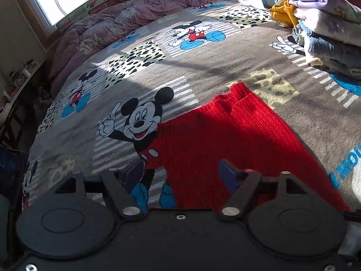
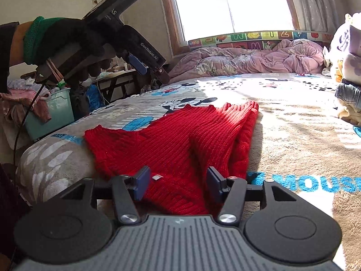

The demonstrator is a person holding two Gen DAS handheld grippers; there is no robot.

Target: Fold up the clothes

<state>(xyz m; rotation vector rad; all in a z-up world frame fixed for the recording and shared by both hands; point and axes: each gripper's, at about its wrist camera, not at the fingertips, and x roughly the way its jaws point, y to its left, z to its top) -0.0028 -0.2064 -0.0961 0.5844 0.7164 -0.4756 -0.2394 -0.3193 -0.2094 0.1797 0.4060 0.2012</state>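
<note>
- Red ribbed knit sweater (image 2: pixel 180 144) lies flat on the grey Mickey-print bedspread (image 1: pixel 203 67); long axis runs away from us twd the window.
- Our right gripper (image 2: pixel 178 183) is nearer: jaws apart, straddling near hem, pads not pressing.
- Left gripper (image 1: pixel 182 176) w/ jaws apart, raised over sweater's left side, holding nothing.

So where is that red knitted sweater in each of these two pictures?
Left wrist view: the red sweater lies lower centre-right on the bed, past the open fingers of the left gripper.
Right wrist view: the sweater fills the centre, between and beyond the open fingers of the right gripper.
Shared landmark: the crumpled pink duvet under the window.
</note>
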